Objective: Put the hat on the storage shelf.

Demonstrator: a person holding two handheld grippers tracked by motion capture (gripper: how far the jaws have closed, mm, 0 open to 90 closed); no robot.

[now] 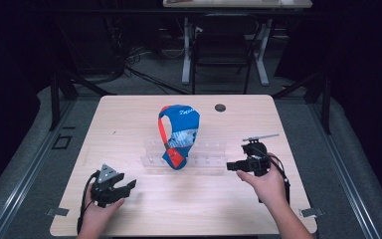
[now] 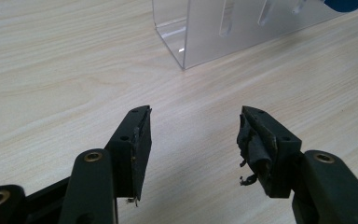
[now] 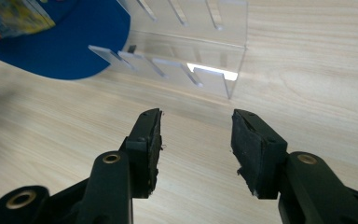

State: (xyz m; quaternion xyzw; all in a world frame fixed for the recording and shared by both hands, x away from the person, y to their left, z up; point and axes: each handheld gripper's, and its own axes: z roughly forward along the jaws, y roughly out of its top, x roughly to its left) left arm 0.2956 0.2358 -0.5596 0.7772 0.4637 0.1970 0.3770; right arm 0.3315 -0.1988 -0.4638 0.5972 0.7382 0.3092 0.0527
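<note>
One cap on the desk, blue with a red strap and a patterned panel, standing upright in the middle of one clear rack. Two hand-held grippers, two hands. One small dark round disc sits set into the desk top near the far edge, well apart from everything else.

The desk is pale wood grain, rounded at the corners, with grey floor around it. The room behind is dark; there's a second table at the back on white legs and a black chair tucked under it, cables trailing on the floor.

Now the hands. The left hand comes up from the near edge, holding the left hand-held gripper low over the desk, pointing towards the rack's left end. In the left gripper view its jaws stand wide apart, nothing between them, worn pads fraying, and the rack's corner lies ahead, not touching.

The right hand is on the right side, its hand-held gripper aimed leftwards at the rack's right end, just beside it. In the right gripper view the jaws are spread too, empty, with the rack's slotted end in front and the cap's blue brim resting in the rack to the upper left.
</note>
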